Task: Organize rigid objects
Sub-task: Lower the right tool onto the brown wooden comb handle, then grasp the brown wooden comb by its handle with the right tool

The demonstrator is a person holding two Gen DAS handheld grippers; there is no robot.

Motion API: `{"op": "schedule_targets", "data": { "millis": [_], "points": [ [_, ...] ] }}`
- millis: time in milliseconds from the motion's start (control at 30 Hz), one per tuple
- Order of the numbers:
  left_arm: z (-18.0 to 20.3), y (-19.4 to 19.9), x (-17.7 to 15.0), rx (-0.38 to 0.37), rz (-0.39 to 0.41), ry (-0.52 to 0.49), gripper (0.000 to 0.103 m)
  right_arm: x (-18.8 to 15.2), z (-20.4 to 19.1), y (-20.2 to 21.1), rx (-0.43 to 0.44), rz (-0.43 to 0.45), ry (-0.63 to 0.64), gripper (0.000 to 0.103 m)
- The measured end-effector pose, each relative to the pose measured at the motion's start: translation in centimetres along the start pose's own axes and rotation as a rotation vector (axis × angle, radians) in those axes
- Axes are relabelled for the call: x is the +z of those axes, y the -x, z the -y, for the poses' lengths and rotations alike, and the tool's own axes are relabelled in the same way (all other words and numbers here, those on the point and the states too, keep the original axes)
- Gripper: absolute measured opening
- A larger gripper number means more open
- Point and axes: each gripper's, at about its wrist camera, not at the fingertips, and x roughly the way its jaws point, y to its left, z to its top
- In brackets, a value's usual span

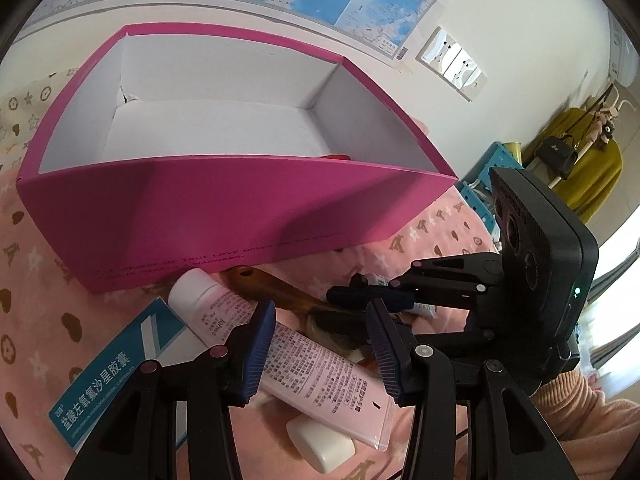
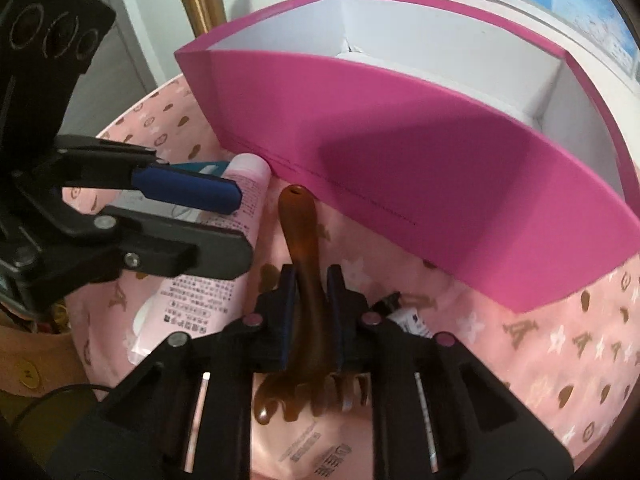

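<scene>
An amber comb [image 2: 298, 216] lies on the pink patterned cloth in front of a large magenta box [image 2: 400, 168]. My right gripper [image 2: 312, 280] is shut on the comb's handle, with the teeth back near the wrist. In the left wrist view, that gripper [image 1: 368, 296] reaches in from the right over the comb [image 1: 256, 280]. My left gripper [image 1: 320, 308] stands open above a pink tube [image 1: 320, 372], its pads clear of the tube. A second pink tube [image 1: 200, 296] and a teal medicine box [image 1: 116, 372] lie to its left. The magenta box [image 1: 240, 208] has a white inside.
A small red item [image 1: 336, 157] shows just inside the box's near wall. A small white tube [image 2: 412, 318] lies by my right fingers. A metal tumbler [image 2: 202, 4] stands behind the box, a teal crate [image 1: 492, 184] beyond the table edge. A person's peach sleeve [image 1: 580, 412] is at lower right.
</scene>
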Motion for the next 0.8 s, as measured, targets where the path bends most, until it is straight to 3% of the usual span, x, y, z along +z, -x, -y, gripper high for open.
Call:
{"op": "schedule_targets", "data": {
  "millis": [267,333,467,567,700,800],
  "points": [
    [0.0,-0.5,0.1,-0.042,-0.025,0.005,0.049,-0.5,-0.2,2.4,-0.008,0.064,-0.033,0.012],
    [0.5,-1.2,0.3,-0.049,-0.045,-0.003,0.049,-0.8,0.0,3.1,0.004,0.084,-0.040,0.003],
    [1.2,-2.5,0.5,-0.046,-0.070,-0.021,0.049,-1.4,0.5,3.6,-0.007,0.082,-0.065,0.003],
    [1.1,-2.6,0.5,-0.049,-0.069,-0.018,0.049,-1.6,0.8,3.2,0.018,0.038,-0.093,0.008],
    [0.7,-2.1,0.6,-0.039,-0.064,-0.007,0.049,-1.2,0.7,2.1,-0.007,0.010,-0.069,0.019],
    [0.5,-1.8,0.7,-0.029,-0.057,0.001,0.049,-1.0,0.5,0.9,-0.045,-0.018,-0.035,0.022]
  ]
}}
